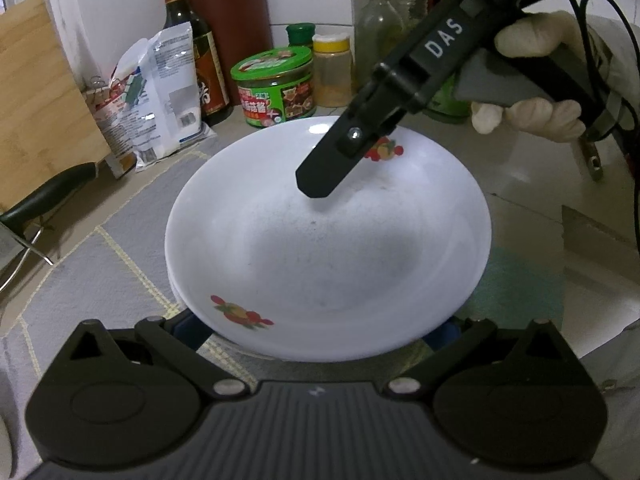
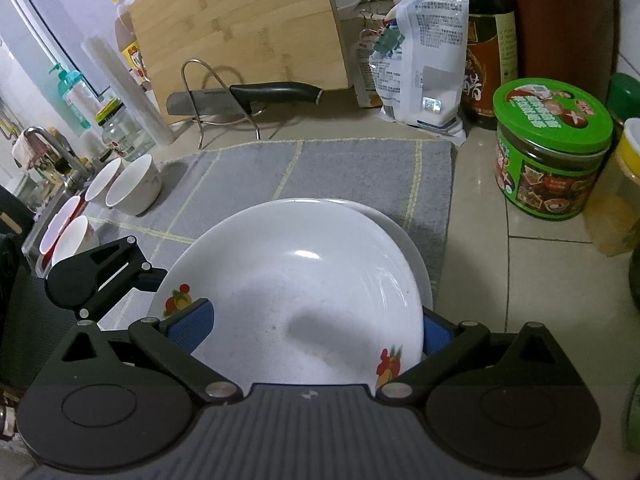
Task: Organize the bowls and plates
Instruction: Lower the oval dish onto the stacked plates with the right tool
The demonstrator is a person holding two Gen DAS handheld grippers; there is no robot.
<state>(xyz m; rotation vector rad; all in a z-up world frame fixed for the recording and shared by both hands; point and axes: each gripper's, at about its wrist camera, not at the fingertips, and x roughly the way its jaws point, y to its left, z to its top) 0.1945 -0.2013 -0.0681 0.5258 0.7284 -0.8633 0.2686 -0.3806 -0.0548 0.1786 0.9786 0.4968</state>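
Note:
A white plate with fruit decals (image 1: pixel 320 248) lies slightly offset on a second white plate (image 2: pixel 418 258), both on a grey mat (image 2: pixel 340 168). My left gripper (image 1: pixel 316 336) is open, its blue pads wide apart under the plates' near rim. My right gripper (image 2: pixel 316 328) is open and straddles the top plate's (image 2: pixel 296 280) rim: one pad lies over the plate, the other sits beyond its edge. In the left wrist view its black finger (image 1: pixel 324 168) hovers just above the plate's far side. White bowls (image 2: pixel 132 188) lie tipped on the mat's left.
A green-lidded jar (image 2: pixel 552 148), a yellow-lidded jar (image 1: pixel 332 72), sauce bottles (image 2: pixel 488 40) and a white packet (image 2: pixel 424 60) crowd the counter's back. A knife (image 2: pixel 260 96) rests on a wire stand before a bamboo board (image 2: pixel 240 36). A gloved hand (image 1: pixel 532 116) holds the right gripper.

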